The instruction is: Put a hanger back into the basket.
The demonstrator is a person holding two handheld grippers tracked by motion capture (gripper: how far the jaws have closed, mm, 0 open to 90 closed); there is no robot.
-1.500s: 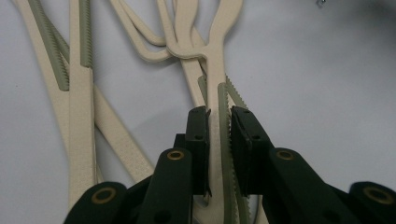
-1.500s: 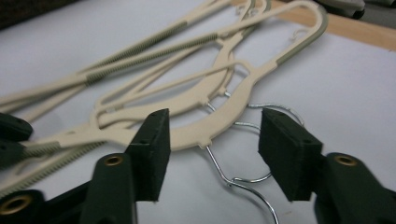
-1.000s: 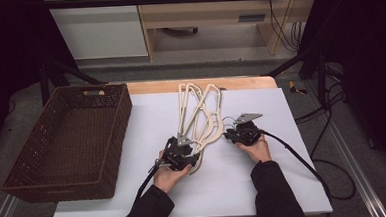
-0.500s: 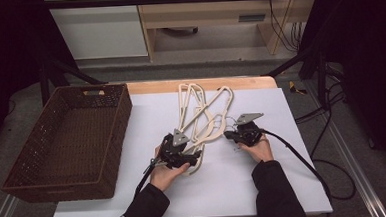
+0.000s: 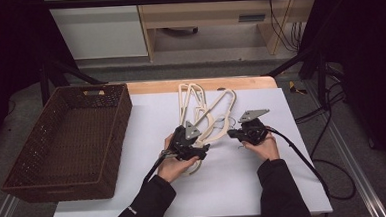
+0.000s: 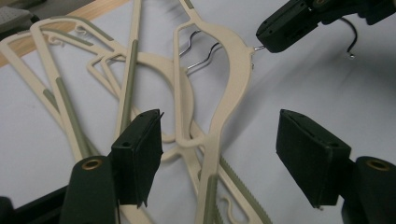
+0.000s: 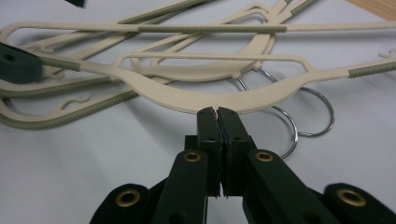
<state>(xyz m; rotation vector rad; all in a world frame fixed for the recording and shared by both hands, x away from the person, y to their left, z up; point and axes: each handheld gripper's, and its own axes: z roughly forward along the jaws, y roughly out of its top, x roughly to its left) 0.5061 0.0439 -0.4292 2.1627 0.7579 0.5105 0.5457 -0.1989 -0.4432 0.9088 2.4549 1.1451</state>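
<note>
One brown basket sits bare at left; my right gripper clamps a hanger by its hook, my left gripper just widened around it.

A dark brown wicker basket with a handle cut-out in its far wall stands on the left part of the worktop, which has a white surface and a wooden strip along its far edge. Beyond it stand a white cabinet and a wooden shelf unit. Black cables lie on the floor at right.
</note>
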